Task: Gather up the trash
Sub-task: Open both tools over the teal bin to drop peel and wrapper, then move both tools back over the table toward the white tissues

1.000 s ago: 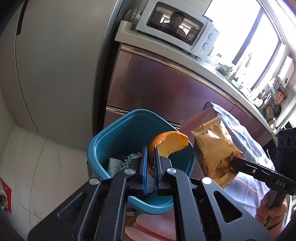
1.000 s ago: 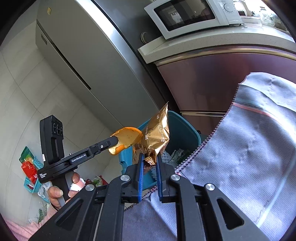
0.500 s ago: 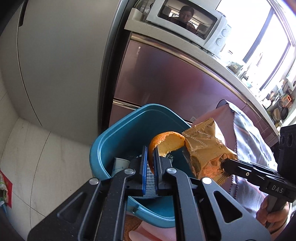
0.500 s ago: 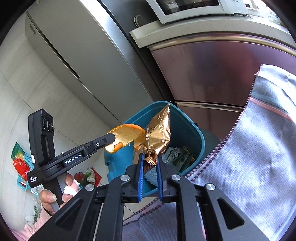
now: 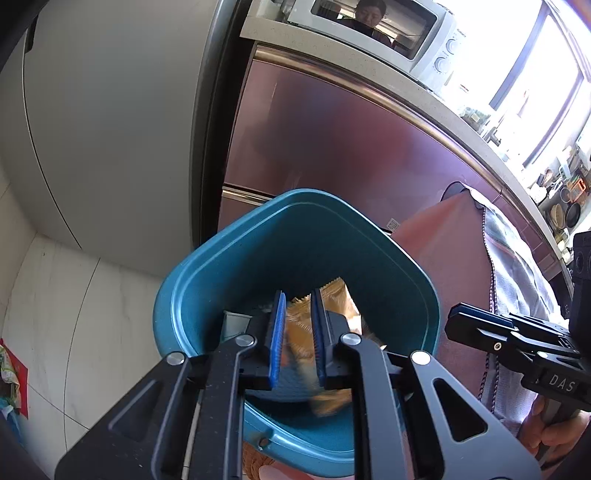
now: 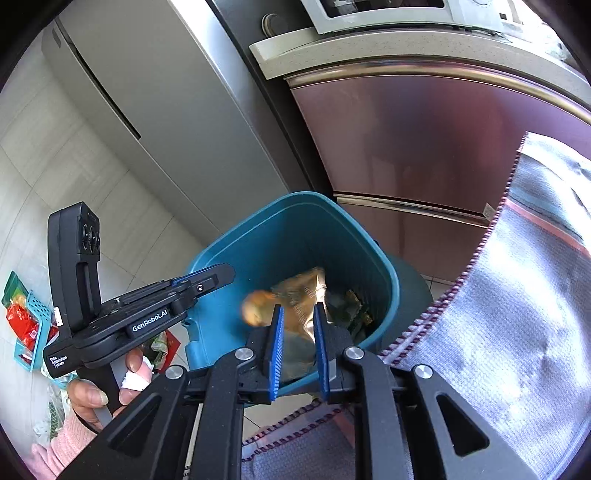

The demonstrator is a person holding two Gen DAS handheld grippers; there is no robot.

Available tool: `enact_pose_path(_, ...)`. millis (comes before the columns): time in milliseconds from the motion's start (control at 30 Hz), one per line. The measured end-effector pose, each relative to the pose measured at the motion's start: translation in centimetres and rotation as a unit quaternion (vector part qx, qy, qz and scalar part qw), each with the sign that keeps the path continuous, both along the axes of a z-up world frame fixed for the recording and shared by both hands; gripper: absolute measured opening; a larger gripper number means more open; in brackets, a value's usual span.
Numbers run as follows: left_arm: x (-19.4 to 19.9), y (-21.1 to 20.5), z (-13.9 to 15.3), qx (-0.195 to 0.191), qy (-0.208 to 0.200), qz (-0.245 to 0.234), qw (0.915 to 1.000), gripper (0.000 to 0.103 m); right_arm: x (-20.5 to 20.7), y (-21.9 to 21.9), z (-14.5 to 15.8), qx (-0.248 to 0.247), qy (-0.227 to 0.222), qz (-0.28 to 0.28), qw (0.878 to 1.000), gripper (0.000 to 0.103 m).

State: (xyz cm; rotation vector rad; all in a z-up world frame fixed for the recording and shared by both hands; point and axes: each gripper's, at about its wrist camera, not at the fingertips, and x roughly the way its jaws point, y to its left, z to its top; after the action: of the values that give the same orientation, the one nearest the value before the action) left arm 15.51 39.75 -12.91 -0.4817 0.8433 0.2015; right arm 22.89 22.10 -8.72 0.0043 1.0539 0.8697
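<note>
A teal trash bin stands on the floor under both grippers, with wrappers lying at its bottom. My left gripper hangs over the bin's mouth, its jaws opening with nothing pressed between the blue pads. An orange peel shows as a blur, falling inside the bin. My right gripper is also over the bin, its jaws opening. A gold snack wrapper drops blurred just beyond its pads, and the same wrapper shows behind the left pads. Each gripper appears in the other's view: left, right.
A grey fridge and a maroon cabinet with a microwave on top stand behind the bin. A grey cloth with purple trim hangs at the right. A teal basket of red packets and litter lie on the floor at the left.
Both grippers have sunk toward the bin and their jaws have parted. The orange peel has left the left gripper and the gold wrapper the right one; both are falling into the bin.
</note>
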Motion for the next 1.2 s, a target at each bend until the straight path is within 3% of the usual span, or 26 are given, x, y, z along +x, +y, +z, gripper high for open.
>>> enact_pose_path(267, -1.0, -0.7, 1.5, 0.006, -0.025, -0.012, 0.9996, 0.013, -0.5, -1.4, 0.1, 0.014, 0.003, -0.007, 1.000, 0.018)
enact_pose_path(600, -2.9, -4.7, 5.8, 0.015, -0.092, -0.067, 0.9934, 0.026, -2.8, -5.4, 2.7, 0.058, -0.023, -0.022, 0.998, 0.024)
enact_pose_path(833, -3.2, -10.5, 8.1, 0.013, -0.132, -0.149, 0.9799, 0.035, -4.9, -11.0, 5.6, 0.079, -0.059, -0.060, 0.993, 0.031)
enact_pose_path(1100, -1.3, -18.5, 8.8, -0.001, -0.134, -0.235, 0.9626, 0.041, -7.1, -20.5, 7.2, 0.066, -0.099, -0.138, 0.983, 0.033)
enact_pose_path(1200, -1.0, -21.6, 9.1, 0.002, -0.133, -0.263, 0.9558, 0.045, -7.9, -24.0, 7.6, 0.061, -0.110, -0.170, 0.977, 0.039)
